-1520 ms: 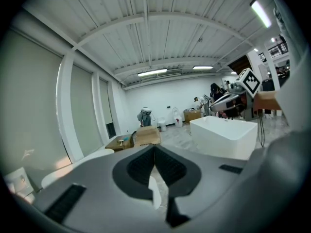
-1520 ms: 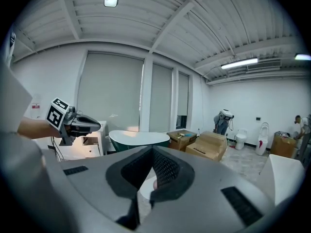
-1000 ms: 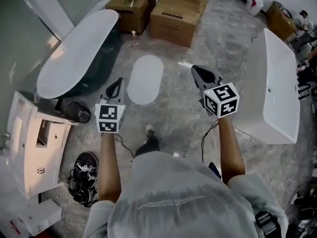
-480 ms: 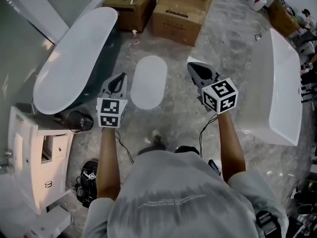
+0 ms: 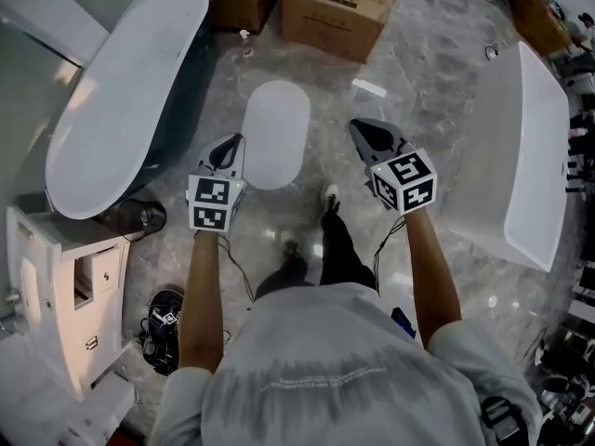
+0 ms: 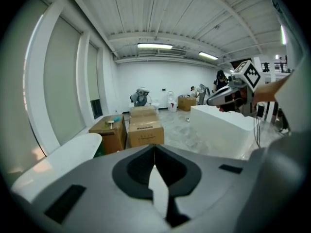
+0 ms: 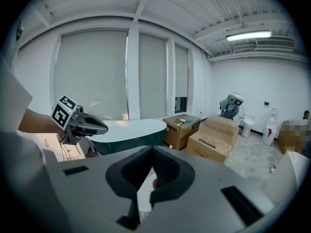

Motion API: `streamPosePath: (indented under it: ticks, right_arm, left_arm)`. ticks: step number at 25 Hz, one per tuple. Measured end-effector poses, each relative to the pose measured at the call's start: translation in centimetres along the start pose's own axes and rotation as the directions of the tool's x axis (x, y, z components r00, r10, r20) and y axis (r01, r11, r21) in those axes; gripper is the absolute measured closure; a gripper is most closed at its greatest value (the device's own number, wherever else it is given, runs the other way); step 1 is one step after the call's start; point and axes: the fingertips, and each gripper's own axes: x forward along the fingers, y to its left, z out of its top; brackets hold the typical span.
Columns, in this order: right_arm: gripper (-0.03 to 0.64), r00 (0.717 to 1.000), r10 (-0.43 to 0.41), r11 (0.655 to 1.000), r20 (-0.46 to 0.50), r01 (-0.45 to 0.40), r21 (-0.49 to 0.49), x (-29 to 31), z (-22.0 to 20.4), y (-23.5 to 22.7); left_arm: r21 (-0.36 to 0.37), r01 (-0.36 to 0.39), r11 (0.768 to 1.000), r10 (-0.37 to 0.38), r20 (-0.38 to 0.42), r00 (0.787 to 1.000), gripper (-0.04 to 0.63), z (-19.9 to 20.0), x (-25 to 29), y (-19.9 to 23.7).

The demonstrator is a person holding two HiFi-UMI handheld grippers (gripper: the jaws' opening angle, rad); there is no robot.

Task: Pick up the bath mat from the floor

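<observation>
The bath mat (image 5: 275, 134) is a white oval lying flat on the grey marbled floor, straight ahead in the head view. My left gripper (image 5: 230, 145) hangs in the air beside the mat's left edge, shut and holding nothing. My right gripper (image 5: 359, 126) is a little way off to the mat's right, its jaws also together and empty. In the left gripper view the left gripper (image 6: 154, 149) points across the room at the boxes. In the right gripper view the right gripper (image 7: 152, 149) points towards the oval tub. Neither touches the mat.
A white oval bathtub (image 5: 121, 110) stands at the left and a rectangular white tub (image 5: 535, 156) at the right. Cardboard boxes (image 5: 339, 12) sit beyond the mat. A white cabinet (image 5: 56, 277) and black sandals (image 5: 163, 319) are at the lower left. The person's foot (image 5: 328, 196) is just before the mat.
The person has stepped forward, so the mat lies closer. Both grippers have come up alongside it, the left one now at its left edge. Both jaws stay together.
</observation>
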Motion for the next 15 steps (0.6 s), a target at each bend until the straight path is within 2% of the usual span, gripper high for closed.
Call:
streamPosePath:
  ticks: [4,6,8,11,15]
  right_arm:
    - [0.603,0.997,-0.013,1.0,-0.075,0.012,-0.02,3.7,-2.4,-2.8]
    - [0.603,0.992,-0.007,0.998,-0.123,0.0,-0.055,5.8,-3.9,-4.4]
    - [0.603,0.988,0.015,0.999,-0.151,-0.023,-0.048,7.6,-5.4,-6.0]
    - [0.603,0.981,0.051,0.999,-0.186,-0.051,0.006,10.4,-8.1,-8.4]
    - [0.601,0.968,0.078,0.989,-0.238,-0.045,0.14,14.1,-13.0,-10.5]
  left_arm:
    - [-0.055,0.007,0.998,-0.011,-0.065,0.998,0.577,-2.2,4.5,0.5]
    - [-0.073,0.003,0.997,-0.01,-0.093,0.996,0.577,-3.1,7.0,0.8]
    - [-0.078,0.007,0.997,-0.017,-0.127,0.992,0.577,-4.0,9.5,0.9]
    - [-0.101,0.025,0.995,-0.042,-0.171,0.984,0.577,-5.8,13.3,1.0]
    - [-0.144,0.02,0.989,-0.052,-0.22,0.974,0.577,-9.4,17.4,1.5]
